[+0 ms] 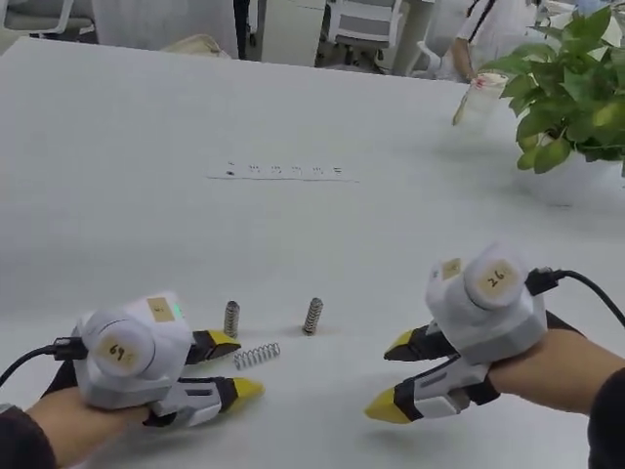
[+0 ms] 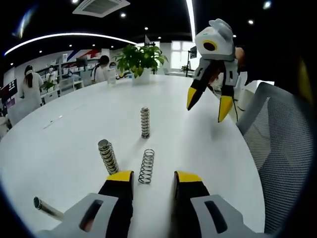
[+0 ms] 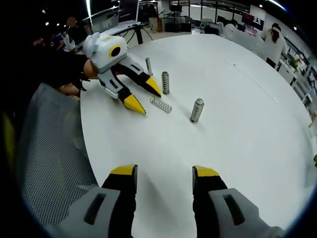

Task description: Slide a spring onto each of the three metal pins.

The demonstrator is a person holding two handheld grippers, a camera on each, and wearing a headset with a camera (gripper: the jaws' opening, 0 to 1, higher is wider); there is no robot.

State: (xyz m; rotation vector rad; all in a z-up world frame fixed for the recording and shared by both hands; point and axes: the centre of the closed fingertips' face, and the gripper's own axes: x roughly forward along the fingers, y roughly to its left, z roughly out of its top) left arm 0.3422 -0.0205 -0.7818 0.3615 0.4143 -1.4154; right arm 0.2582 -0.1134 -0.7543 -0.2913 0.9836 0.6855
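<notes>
L claw point(image 1: 239, 364), R claw point(image 1: 384, 383) spread; loose silver coil spring point(image 1: 257, 355) flat nr L claw

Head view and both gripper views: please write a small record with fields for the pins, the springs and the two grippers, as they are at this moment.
near pin: upright, carries a spring
far pin: upright, carries a spring
bare pin: upright beside the left gripper, no spring on it
loose spring: lies flat on the table, just ahead of the left gripper's fingers
left gripper: open, holds nothing, aimed at the loose spring
right gripper: open, holds nothing, apart from all the parts
progress: two of three pins have a spring
</notes>
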